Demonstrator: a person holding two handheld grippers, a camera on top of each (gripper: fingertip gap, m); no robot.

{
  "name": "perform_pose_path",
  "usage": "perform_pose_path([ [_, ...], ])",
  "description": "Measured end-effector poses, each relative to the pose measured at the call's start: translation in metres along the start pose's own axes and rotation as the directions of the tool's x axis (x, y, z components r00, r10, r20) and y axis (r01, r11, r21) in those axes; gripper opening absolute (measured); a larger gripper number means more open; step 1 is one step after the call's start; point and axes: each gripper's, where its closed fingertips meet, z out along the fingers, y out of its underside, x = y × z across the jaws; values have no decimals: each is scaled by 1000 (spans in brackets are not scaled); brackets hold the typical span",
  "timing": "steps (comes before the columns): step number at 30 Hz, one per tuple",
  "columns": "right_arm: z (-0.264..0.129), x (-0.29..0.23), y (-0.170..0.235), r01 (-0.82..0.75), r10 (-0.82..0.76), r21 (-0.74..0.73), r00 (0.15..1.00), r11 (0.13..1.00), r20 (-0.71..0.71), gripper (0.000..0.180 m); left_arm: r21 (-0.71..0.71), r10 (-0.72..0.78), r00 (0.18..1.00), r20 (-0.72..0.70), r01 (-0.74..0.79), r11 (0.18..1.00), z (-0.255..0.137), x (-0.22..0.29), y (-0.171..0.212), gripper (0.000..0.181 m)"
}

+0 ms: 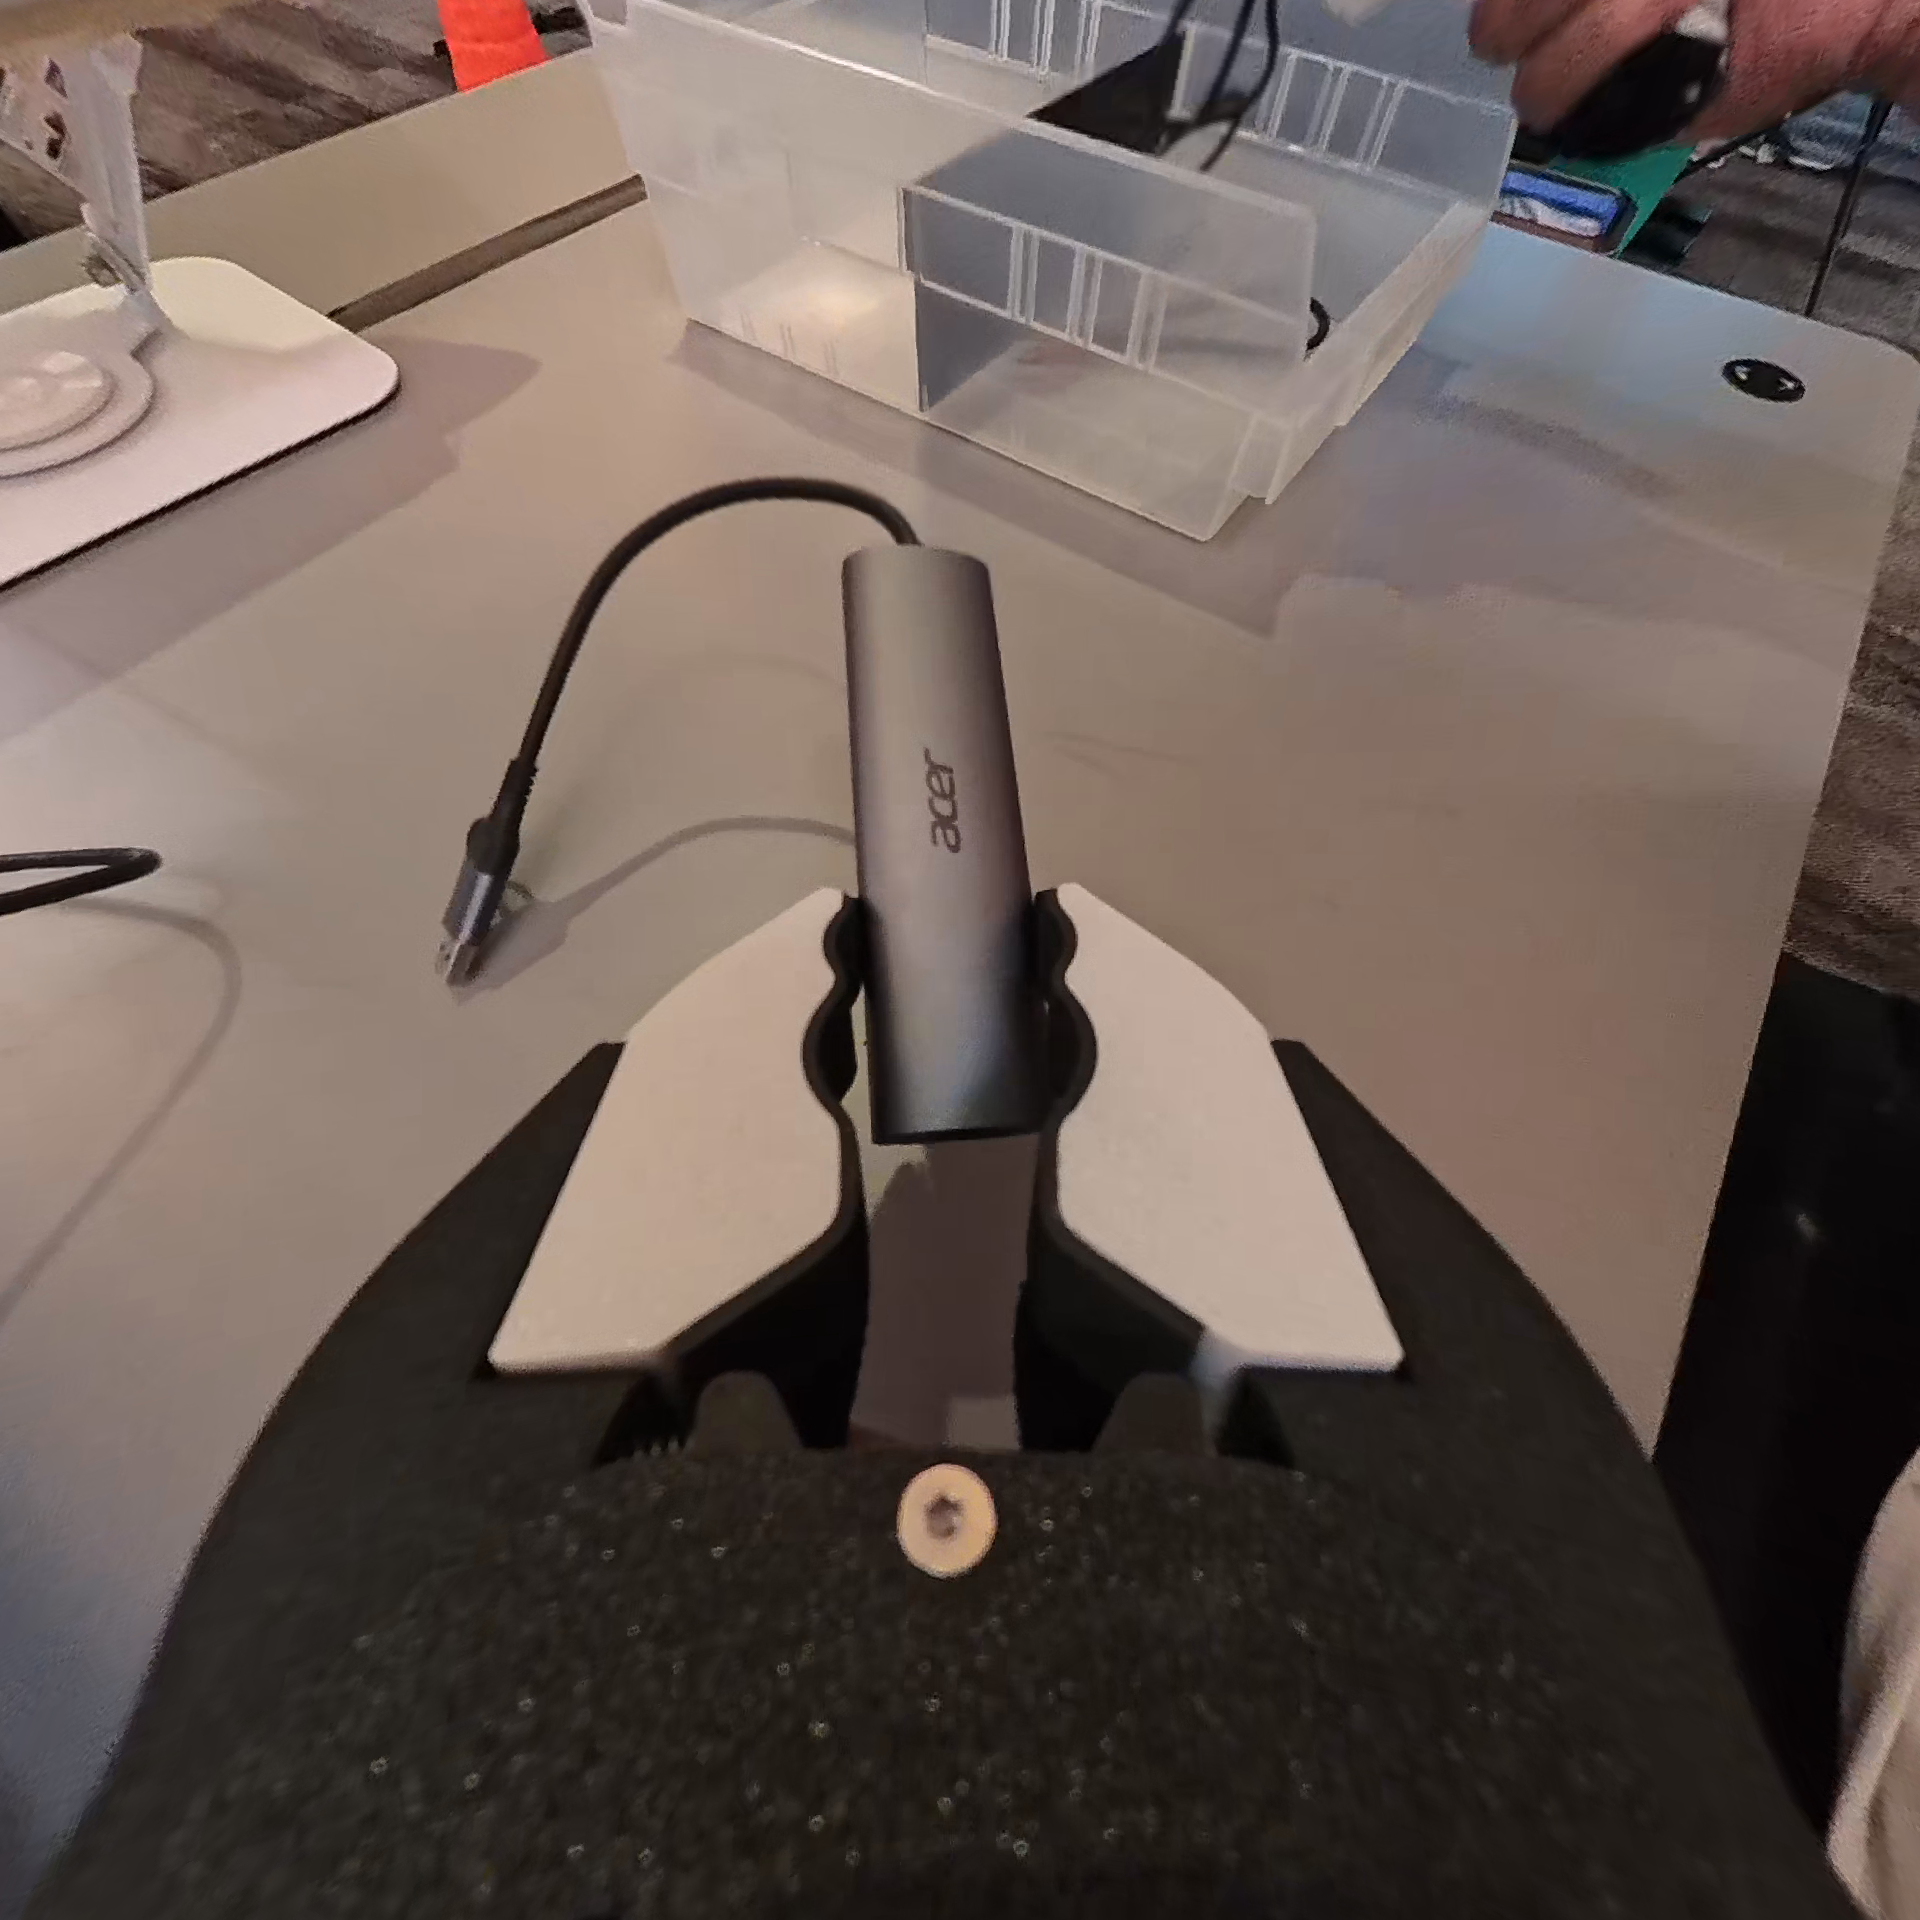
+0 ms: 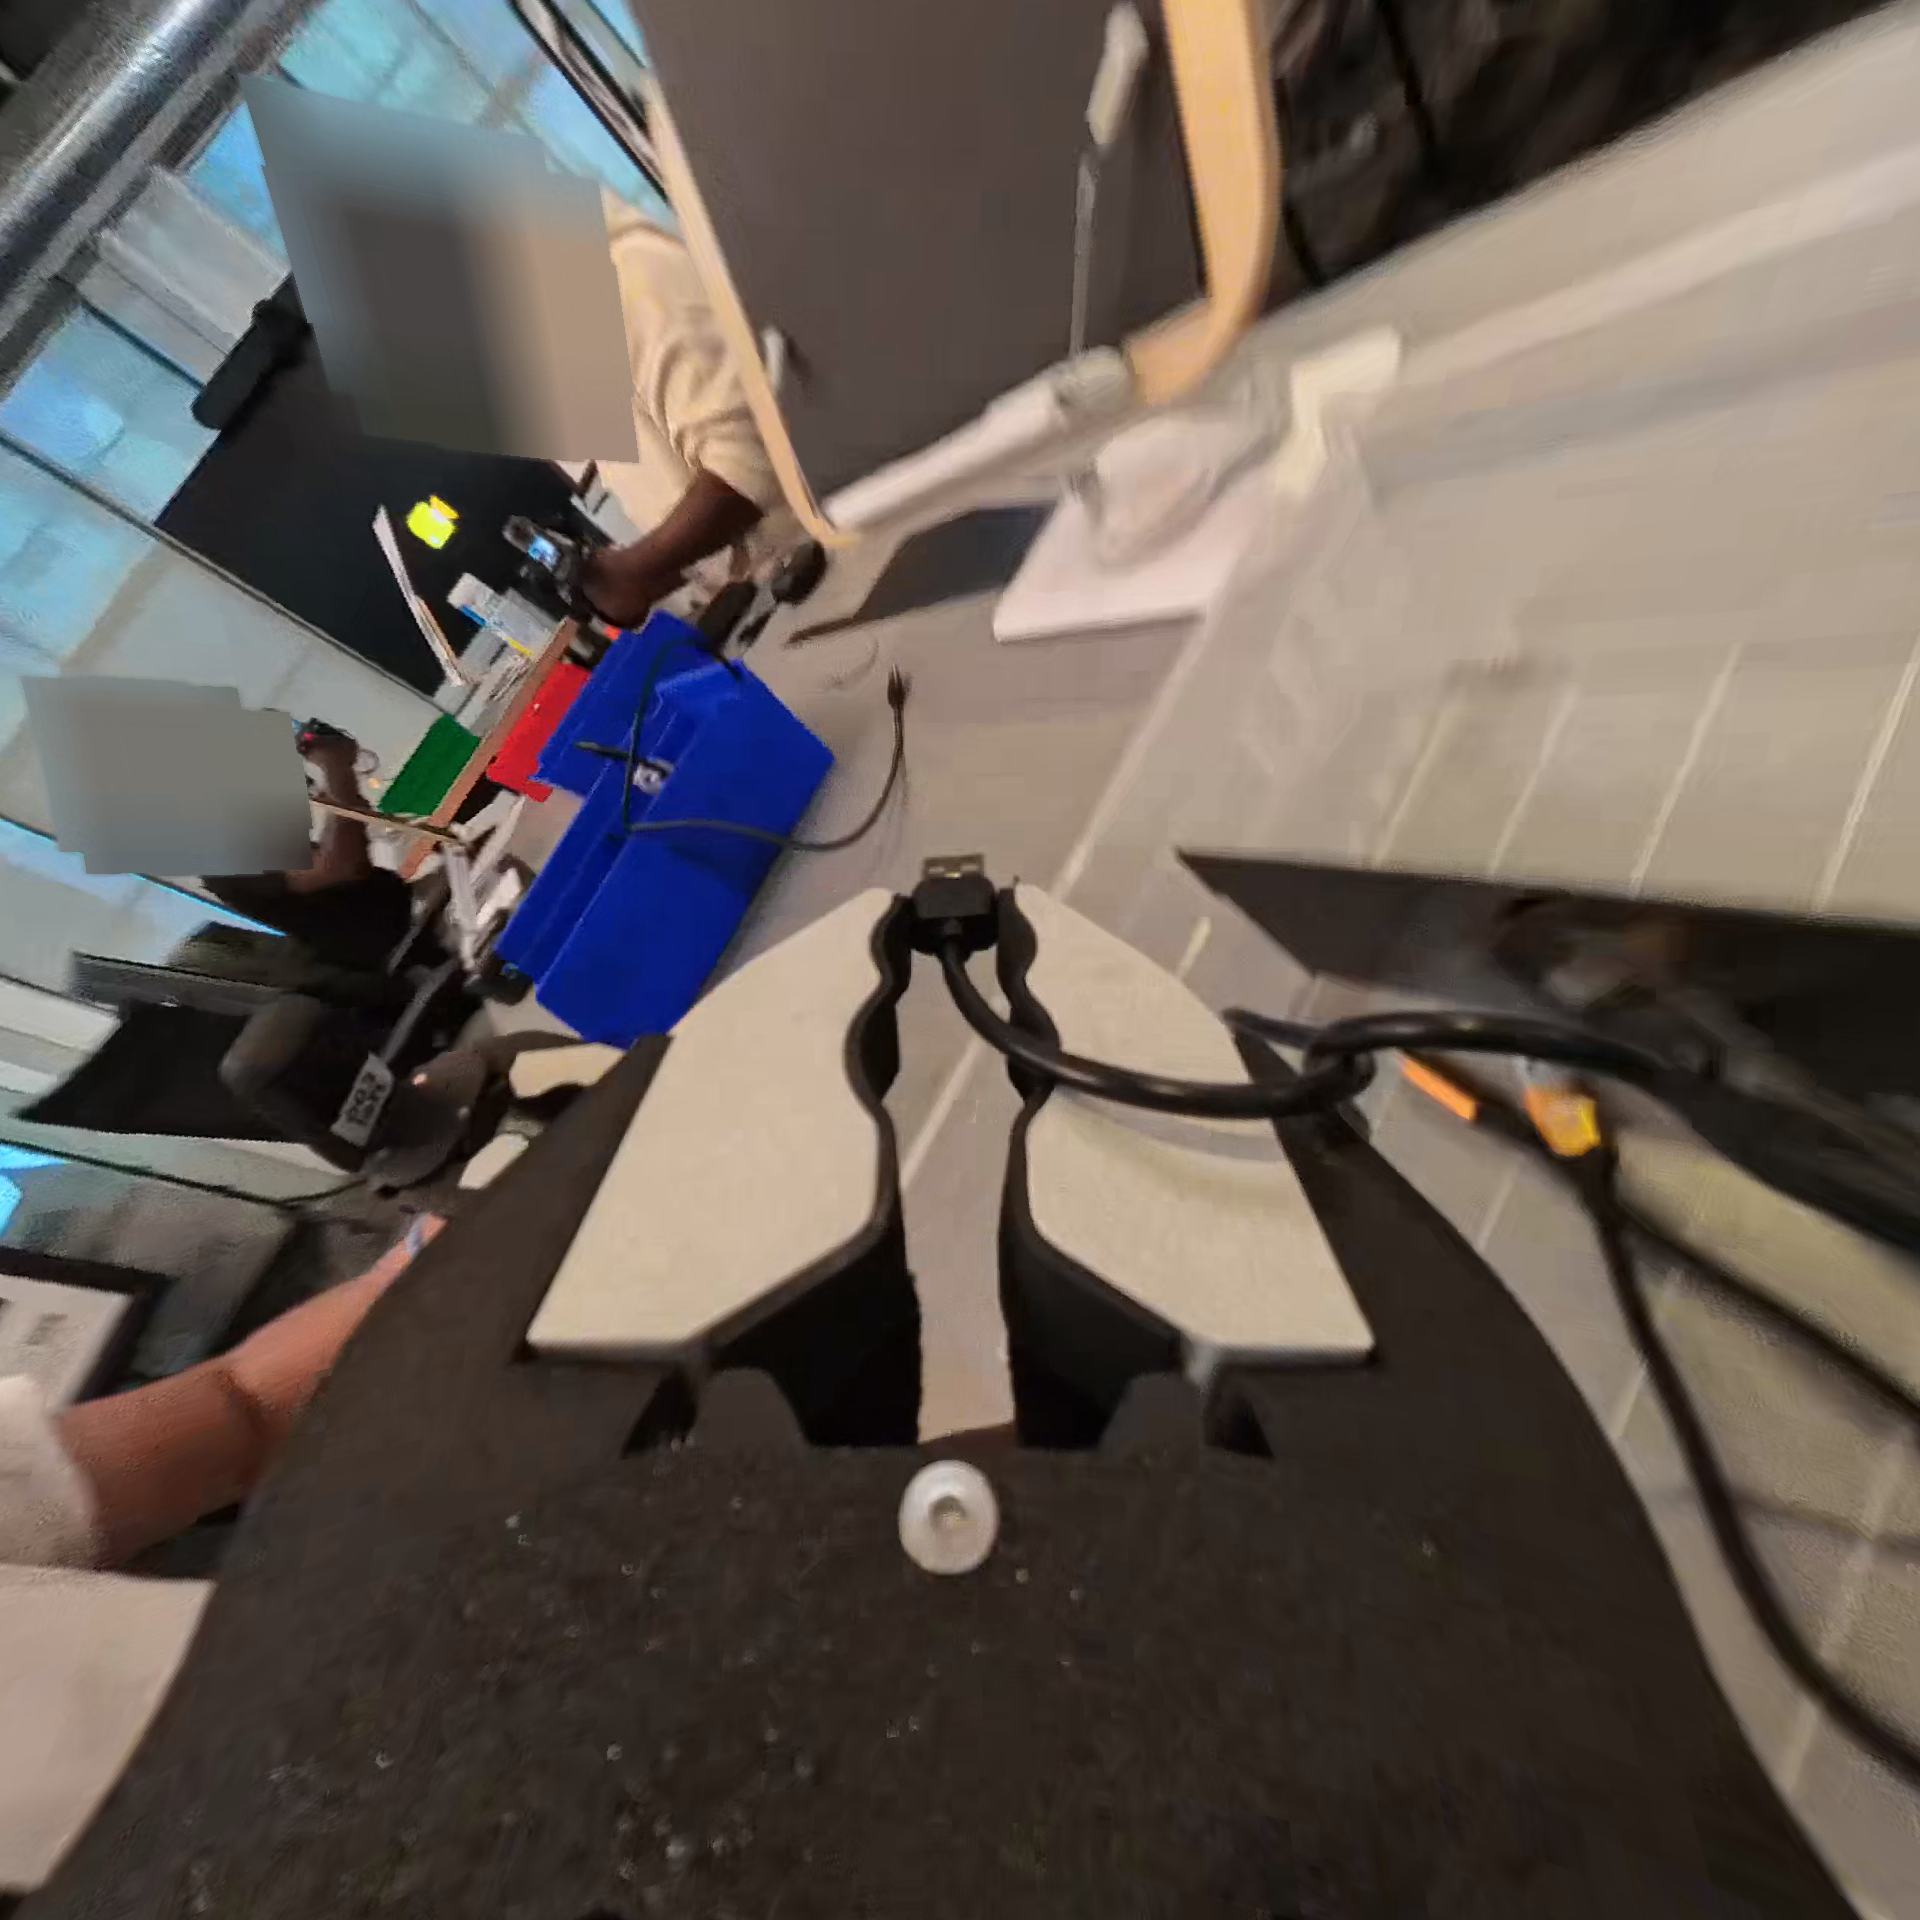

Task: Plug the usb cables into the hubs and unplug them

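Note:
In the left wrist view my left gripper (image 1: 943, 914) is shut on a grey USB hub (image 1: 930, 790) and holds it lengthwise above the table, its far end pointing away. The hub's short black cable (image 1: 566, 665) loops to the left, and its plug (image 1: 480, 920) rests on the table. In the right wrist view my right gripper (image 2: 954, 904) is shut on the black plug of a USB cable (image 2: 951, 899), with the metal connector sticking out past the fingertips. That cable (image 2: 1143, 1081) curls off to the right. The right view is tilted and blurred. The hub does not show there.
A clear plastic bin (image 1: 1060, 239) with dividers stands at the back of the grey table (image 1: 1351, 831). A white stand base (image 1: 156, 384) sits at the left. A hand (image 1: 1704, 62) holding something black is at the top right. Blue bins (image 2: 665, 831) and people show in the right view.

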Motion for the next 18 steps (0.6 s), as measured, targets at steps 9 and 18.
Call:
perform_pose_path([
  [9,-38,107,51,-8,-277,-475,803,880,-528,16,-21,-11,1000,-17,11,1000,4,1,5,31],
  [18,-72,137,70,-159,-555,-817,661,554,-505,41,-30,19,1000,-15,-19,999,5,6,6,31],
])
